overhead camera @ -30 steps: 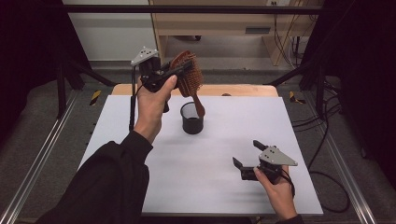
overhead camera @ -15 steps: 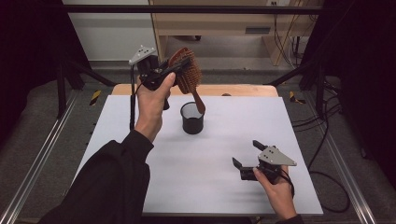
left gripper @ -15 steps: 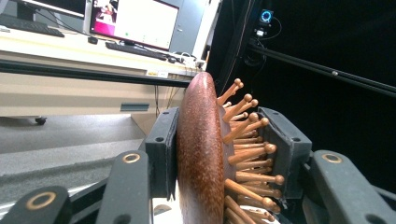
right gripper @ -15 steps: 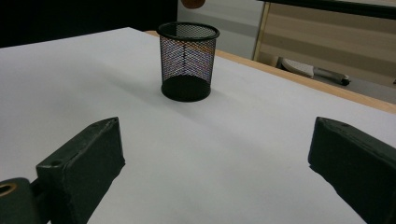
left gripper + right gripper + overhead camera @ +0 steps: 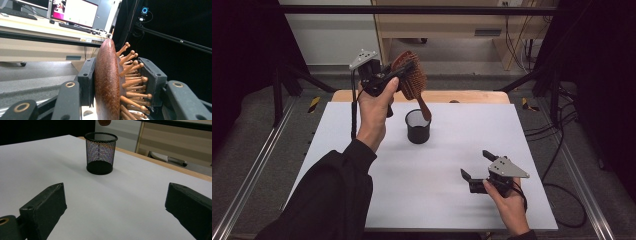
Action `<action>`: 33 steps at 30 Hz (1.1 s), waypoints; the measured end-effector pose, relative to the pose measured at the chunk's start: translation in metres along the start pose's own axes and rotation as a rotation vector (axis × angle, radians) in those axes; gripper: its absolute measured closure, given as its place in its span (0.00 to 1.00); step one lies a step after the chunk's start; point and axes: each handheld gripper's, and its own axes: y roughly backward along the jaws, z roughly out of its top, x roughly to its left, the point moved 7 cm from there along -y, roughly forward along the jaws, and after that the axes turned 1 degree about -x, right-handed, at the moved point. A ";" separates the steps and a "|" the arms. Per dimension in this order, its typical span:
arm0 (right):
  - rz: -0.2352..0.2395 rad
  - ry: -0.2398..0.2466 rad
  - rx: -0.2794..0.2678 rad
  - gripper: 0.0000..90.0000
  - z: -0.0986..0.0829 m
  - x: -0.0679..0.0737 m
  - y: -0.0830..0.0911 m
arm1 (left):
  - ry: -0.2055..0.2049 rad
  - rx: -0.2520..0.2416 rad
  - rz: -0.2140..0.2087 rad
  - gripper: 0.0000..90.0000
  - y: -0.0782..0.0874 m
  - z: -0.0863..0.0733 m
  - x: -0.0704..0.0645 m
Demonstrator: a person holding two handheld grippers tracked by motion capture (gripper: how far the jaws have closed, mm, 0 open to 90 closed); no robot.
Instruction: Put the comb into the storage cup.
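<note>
Hairbrush [image 5: 409, 75], reddish-brown wood with knob-tipped wooden pins, sits clamped by its paddle head in the left gripper [image 5: 398, 75], handle dangling over the mesh cup [image 5: 418, 126].

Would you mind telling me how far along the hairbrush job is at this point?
Done: the left gripper has the wooden hairbrush clamped by its head and lifted off the table. In hand: its handle hangs over the black mesh cup, the tip about at the rim. Left: probably lowering it in and letting go. The right gripper rests open, holding nothing.
</note>
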 end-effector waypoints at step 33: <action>0.004 0.002 0.008 0.04 -0.001 0.001 -0.001 | -0.030 0.048 0.074 0.57 -0.021 -0.034 0.034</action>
